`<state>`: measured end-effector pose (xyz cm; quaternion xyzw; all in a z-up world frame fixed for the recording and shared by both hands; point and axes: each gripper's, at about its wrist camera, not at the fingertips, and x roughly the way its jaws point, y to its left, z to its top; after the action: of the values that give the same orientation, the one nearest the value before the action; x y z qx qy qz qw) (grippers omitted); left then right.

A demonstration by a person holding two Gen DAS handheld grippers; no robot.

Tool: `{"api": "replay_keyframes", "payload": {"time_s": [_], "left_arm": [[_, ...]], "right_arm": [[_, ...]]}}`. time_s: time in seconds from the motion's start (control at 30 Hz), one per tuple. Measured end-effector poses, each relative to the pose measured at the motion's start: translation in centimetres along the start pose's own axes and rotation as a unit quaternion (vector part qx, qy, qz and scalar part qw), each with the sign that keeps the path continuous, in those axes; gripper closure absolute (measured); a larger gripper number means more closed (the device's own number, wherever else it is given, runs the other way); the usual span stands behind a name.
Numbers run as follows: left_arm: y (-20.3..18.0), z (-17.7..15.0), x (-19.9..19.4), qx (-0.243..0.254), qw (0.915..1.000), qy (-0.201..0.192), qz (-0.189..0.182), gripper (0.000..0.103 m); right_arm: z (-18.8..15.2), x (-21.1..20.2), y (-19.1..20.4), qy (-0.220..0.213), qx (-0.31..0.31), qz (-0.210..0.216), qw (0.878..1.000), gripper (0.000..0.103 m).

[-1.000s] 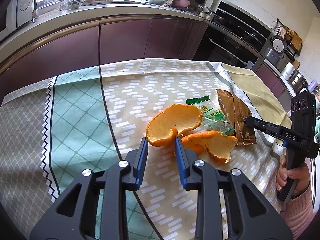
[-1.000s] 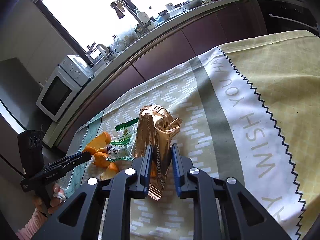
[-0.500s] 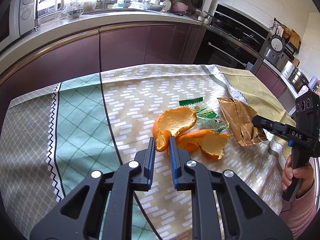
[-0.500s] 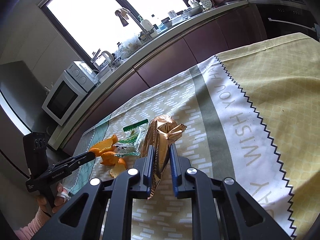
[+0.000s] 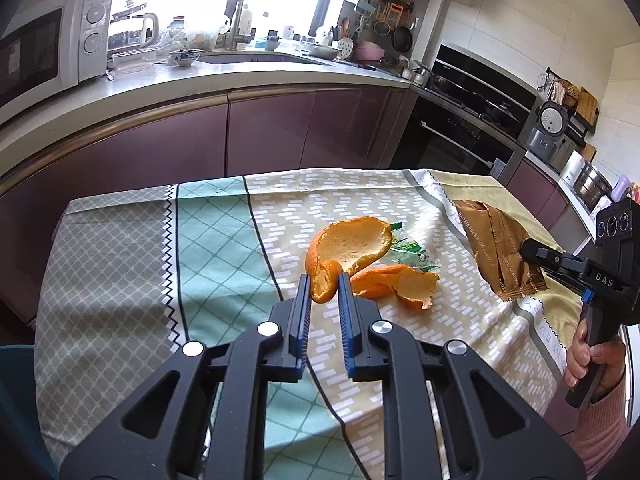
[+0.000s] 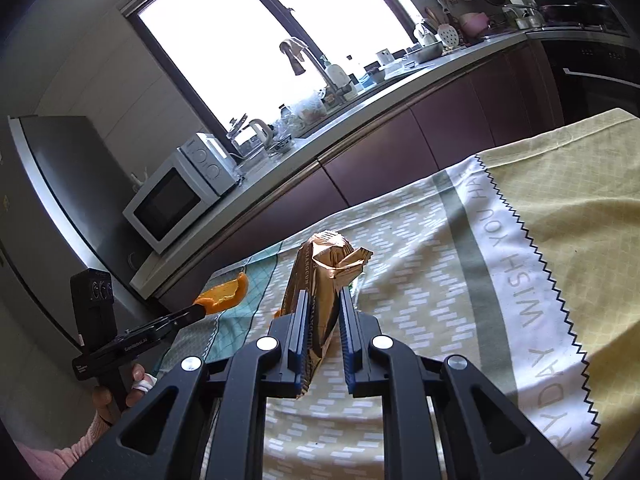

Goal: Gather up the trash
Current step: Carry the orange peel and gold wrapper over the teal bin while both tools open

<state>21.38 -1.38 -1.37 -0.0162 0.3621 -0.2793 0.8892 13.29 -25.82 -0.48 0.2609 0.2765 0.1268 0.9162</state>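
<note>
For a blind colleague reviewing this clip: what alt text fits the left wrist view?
The left gripper, shut on a curled orange peel, holds it over a patterned tablecloth. A second peel piece and green wrapper lie beyond; the right gripper holds a brown foil packet.

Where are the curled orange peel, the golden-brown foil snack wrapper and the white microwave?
curled orange peel [image 5: 352, 242], left wrist view, pale inner side.
golden-brown foil snack wrapper [image 6: 316, 280], right wrist view, creased middle.
white microwave [image 6: 168, 200], right wrist view, dark door.

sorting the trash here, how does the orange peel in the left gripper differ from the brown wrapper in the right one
The orange peel is bright orange with a pale inside; the brown wrapper is shiny, metallic and printed. The peel curls like an open cup; the wrapper is a long, creased packet. Both are pinched at one end, one by the left gripper, one by the right gripper.
</note>
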Motion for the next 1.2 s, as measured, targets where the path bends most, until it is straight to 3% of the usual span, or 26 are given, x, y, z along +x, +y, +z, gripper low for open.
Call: {"api": "replay_keyframes", "payload": {"time_s": [0.27,0.57,0.9,1.2], "left_arm": [[3.0,-2.4,-6.2,-0.025,0.9993,-0.025,0.014,0.089],[8.6,-6.3,-13.8,-0.068,0.9942,-0.052,0.065,0.089],[16.8,-11.8,-20.5,-0.133,0.9793,-0.057,0.141,0.089],[22.9,-15.2,-23.3,-0.184,0.9628,-0.055,0.190,0.089]], "right_arm": [[-1.8,2.3,6.1,0.032,-0.043,0.067,0.996,0.090],[-4.2,6.9,13.1,0.087,-0.079,0.136,0.984,0.090],[-6.8,12.3,21.1,0.147,-0.123,0.191,0.963,0.090],[-8.6,16.7,27.3,0.191,-0.158,0.216,0.944,0.090]]}}
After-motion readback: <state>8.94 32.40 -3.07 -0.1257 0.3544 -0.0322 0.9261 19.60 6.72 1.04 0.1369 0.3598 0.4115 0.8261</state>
